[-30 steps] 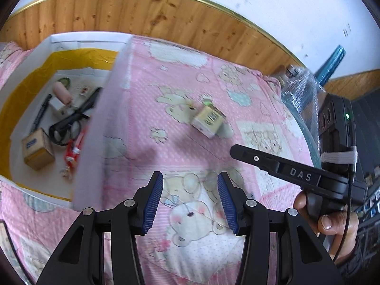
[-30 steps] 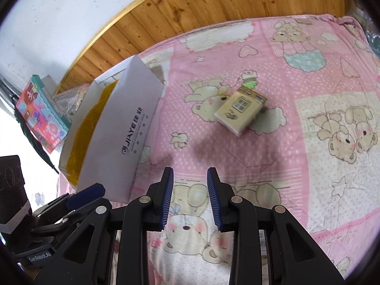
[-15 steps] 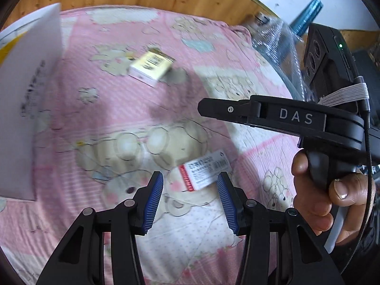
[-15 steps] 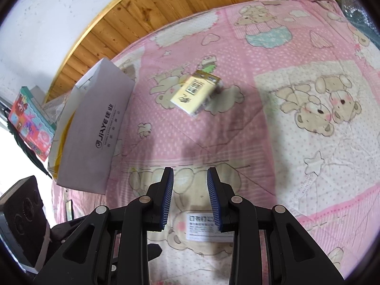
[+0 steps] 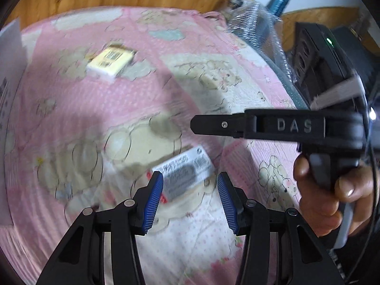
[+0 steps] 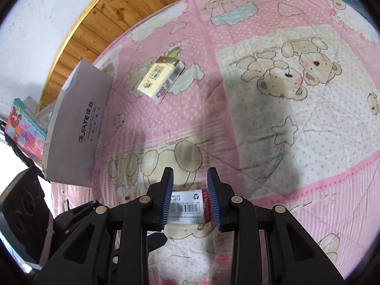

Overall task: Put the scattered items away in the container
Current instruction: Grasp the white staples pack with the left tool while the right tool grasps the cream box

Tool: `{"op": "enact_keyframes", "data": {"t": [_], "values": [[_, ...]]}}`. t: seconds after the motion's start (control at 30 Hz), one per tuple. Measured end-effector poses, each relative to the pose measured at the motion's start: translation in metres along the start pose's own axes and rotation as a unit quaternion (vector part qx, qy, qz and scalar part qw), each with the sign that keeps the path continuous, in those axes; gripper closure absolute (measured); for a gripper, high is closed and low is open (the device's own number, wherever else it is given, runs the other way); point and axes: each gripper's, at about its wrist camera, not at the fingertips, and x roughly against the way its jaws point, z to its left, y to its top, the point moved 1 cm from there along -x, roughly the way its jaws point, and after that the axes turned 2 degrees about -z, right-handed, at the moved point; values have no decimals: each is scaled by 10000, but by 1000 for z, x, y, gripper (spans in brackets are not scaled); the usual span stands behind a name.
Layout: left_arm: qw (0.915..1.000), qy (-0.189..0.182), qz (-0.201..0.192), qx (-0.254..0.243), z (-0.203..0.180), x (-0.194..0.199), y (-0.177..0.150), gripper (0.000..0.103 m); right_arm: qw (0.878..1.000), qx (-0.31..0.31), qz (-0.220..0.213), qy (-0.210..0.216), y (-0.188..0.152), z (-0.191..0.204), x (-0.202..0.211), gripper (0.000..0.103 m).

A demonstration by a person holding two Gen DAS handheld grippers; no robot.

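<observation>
1. Hovering over the small staple box (image 6: 190,205) with the right gripper (image 6: 190,199), jaws spread and framing it, not pinching yet.
2. Holding the left gripper (image 5: 190,199) just above the same box too, jaws wide apart and empty.
3. Lying flat on the pink bed quilt (image 6: 273,123), both the staple box and the yellow box (image 6: 160,79) farther off.
4. Standing at the left edge, the white container (image 6: 78,128).
5. Waiting still: two things out, none lifted yet.

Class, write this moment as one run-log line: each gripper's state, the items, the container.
left gripper: open, over staple box | right gripper: open, straddling it | yellow packet: loose on blanket | white box: left edge
</observation>
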Motion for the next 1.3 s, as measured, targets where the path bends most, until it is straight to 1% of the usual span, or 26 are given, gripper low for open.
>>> {"op": "enact_keyframes", "data": {"t": [0.1, 0.2, 0.33, 0.43, 0.47, 0.5, 0.53, 0.57, 0.67, 0.8, 0.87, 0.93, 1.07, 1.2, 1.23, 1.3], "values": [[9995, -185, -5, -266, -3, -10, 3, 54, 10000, -24, -44, 4, 11, -3, 3, 71], [9975, -404, 46, -584, -5, -21, 2, 54, 10000, -24, -48, 20, 21, -4, 2, 67], [9953, -404, -62, -875, -5, -21, -1, 54, 10000, 40, -27, 20, 36, 0, -4, 66], [9952, -175, -117, -954, -6, -22, -1, 54, 9999, 132, -25, 47, 52, 10, -14, 62], [9954, -33, -133, -953, -5, -23, -1, 58, 9998, 185, -15, 53, 58, 15, -19, 62], [9956, 150, -153, -916, -4, -22, -1, 68, 9997, 240, 7, 61, 64, 21, -25, 62], [9960, 274, -169, -837, -1, -22, 0, 74, 9995, 294, 32, 70, 69, 26, -31, 62], [9968, 330, -182, -708, 4, -21, 2, 82, 9993, 348, 57, 79, 75, 31, -37, 61], [9987, 445, -215, -144, 28, -14, 3, 86, 9986, 507, 124, 39, 89, 45, -54, 60], [9968, 505, -308, 545, 63, -1, -2, 87, 9978, 645, 177, -31, 106, 60, -76, 53], [9964, 344, -378, 670, 70, 5, -5, 87, 9975, 680, 164, -104, 113, 66, -87, 51], [9971, 151, -439, 609, 68, 10, -5, 87, 9972, 693, 197, -177, 120, 71, -99, 50], [9980, -170, -490, 363, 55, 11, -3, 80, 9950, 894, 145, -425, 129, 82, -116, 44], [9981, -291, -505, 185, 47, 7, -1, 80, 9873, 1394, 152, -745, 132, 93, -130, 40], [9984, -263, -499, 103, 45, 6, 0, 80, 9860, 1471, 214, -762, 131, 92, -134, 41], [9986, -207, -483, -71, 40, 3, 2, 80, 9869, 1450, 267, -658, 131, 85, -136, 46]]}}
